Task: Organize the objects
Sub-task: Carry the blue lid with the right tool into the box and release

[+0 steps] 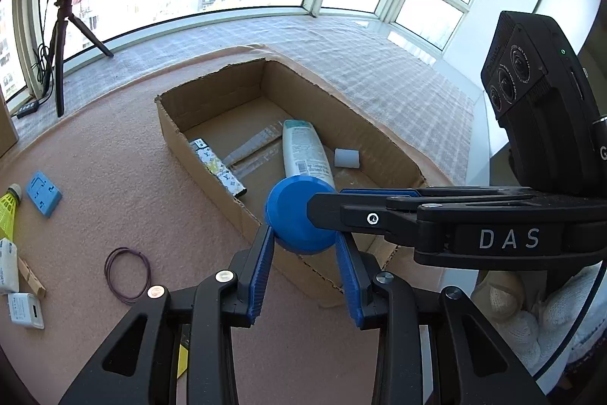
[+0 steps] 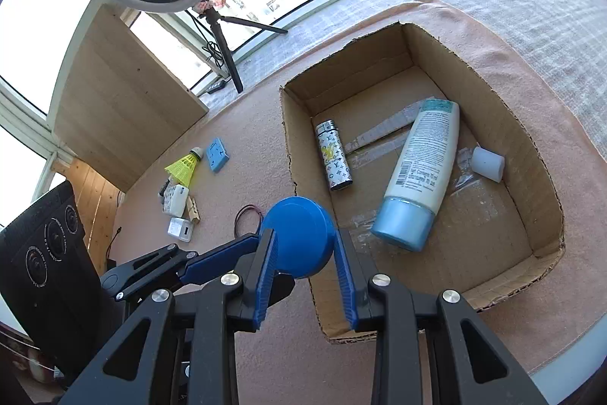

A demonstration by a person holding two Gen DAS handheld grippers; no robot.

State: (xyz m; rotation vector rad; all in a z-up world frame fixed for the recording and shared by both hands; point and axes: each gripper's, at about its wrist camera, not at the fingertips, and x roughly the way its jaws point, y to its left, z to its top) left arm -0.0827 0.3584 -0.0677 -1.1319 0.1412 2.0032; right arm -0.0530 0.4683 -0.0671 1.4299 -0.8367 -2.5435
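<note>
Both of my tongs clench the same round blue plastic disc [image 1: 299, 215]: the left gripper [image 1: 305, 270] pinches it between its ribbed blue pads, and the right gripper [image 2: 306, 268] grips it from the other side. I hold it over the near rim of the open brown cardboard box [image 2: 538, 154]. Inside lie a white bottle with a pale blue cap [image 2: 421, 169], a patterned silver lighter [image 2: 334, 156] and a small white cylinder [image 2: 487, 164].

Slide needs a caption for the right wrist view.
Both grippers hold a blue disc over the cardboard box.
</note>
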